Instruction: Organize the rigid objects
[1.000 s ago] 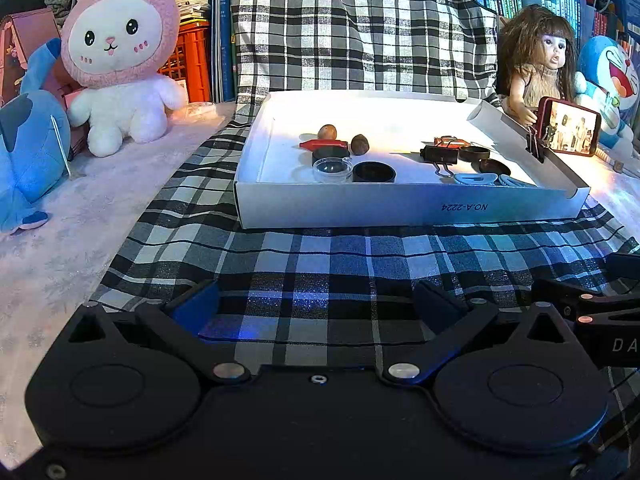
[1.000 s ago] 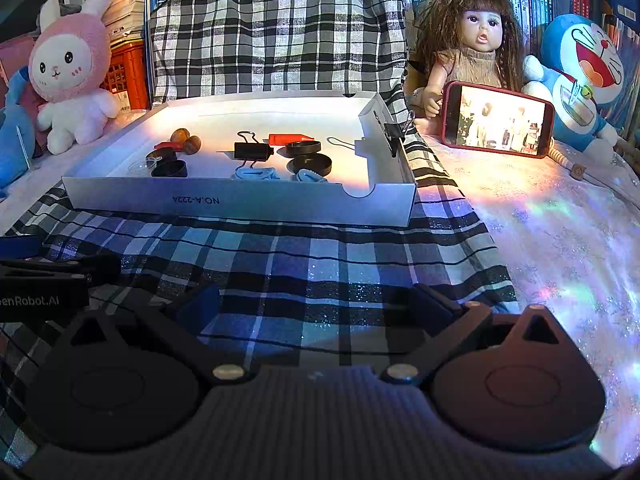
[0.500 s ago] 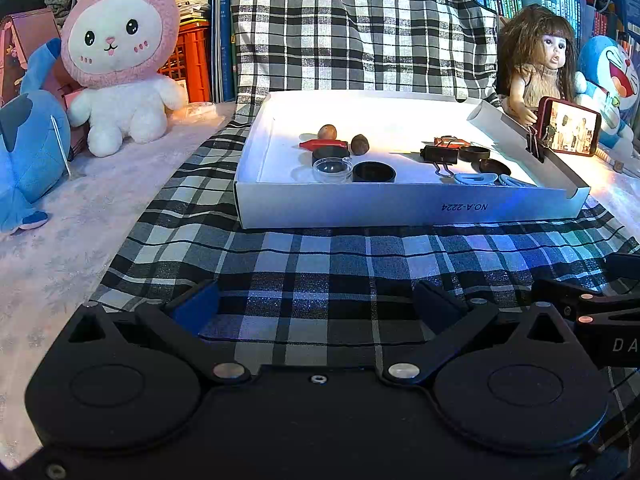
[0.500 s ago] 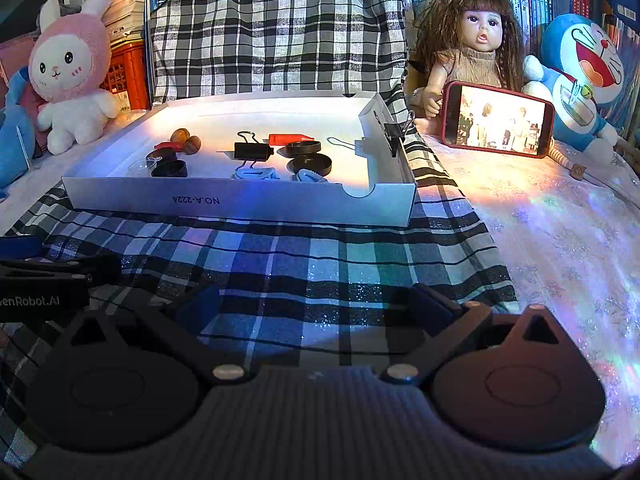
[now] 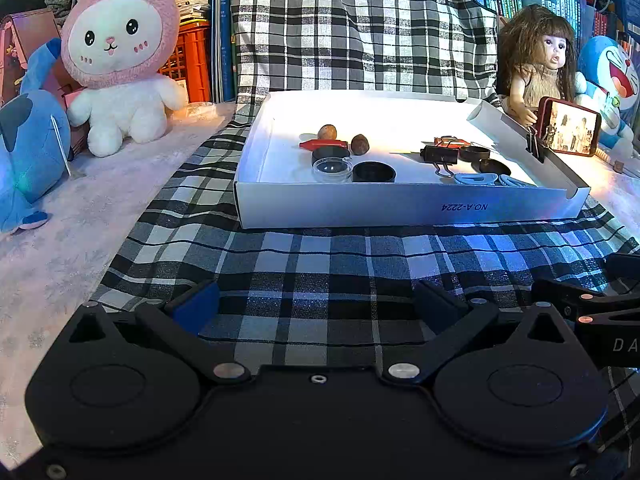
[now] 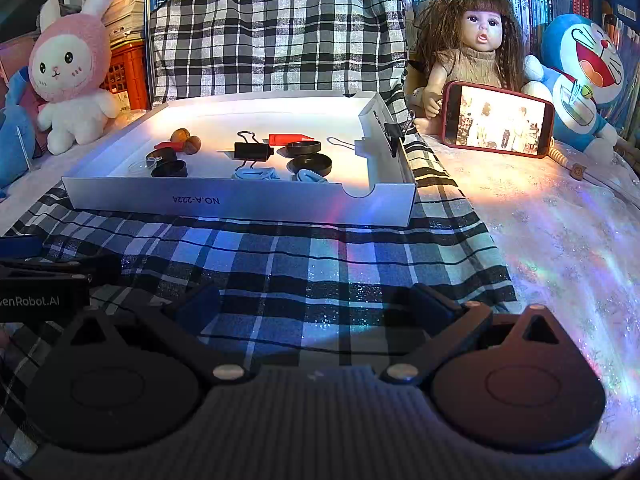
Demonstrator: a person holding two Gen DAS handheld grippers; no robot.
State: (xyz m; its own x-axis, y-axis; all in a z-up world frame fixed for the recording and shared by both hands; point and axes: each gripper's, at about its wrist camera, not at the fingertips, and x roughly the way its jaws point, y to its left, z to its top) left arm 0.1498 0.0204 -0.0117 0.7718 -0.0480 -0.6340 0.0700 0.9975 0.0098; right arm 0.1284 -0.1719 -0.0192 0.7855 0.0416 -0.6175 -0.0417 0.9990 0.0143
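Note:
A white shallow box (image 5: 400,210) (image 6: 240,204) sits on the plaid cloth ahead of both grippers. Inside lie two brown nuts (image 5: 327,132), a red piece (image 5: 323,144), a clear lid (image 5: 332,168), black round caps (image 5: 373,172) (image 6: 309,163), a black binder clip (image 5: 440,155) (image 6: 253,151), light-blue clips (image 5: 476,179) (image 6: 256,174) and another red piece (image 6: 291,138). My left gripper (image 5: 314,304) is open and empty, low over the cloth. My right gripper (image 6: 314,304) is open and empty, also in front of the box.
A pink rabbit plush (image 5: 120,56) and a blue plush (image 5: 24,152) stand at the left. A doll (image 6: 476,52), a lit phone (image 6: 498,118) and a blue cat plush (image 6: 580,80) stand at the right. A binder clip (image 6: 394,132) grips the box's right wall. Bookshelves lie behind.

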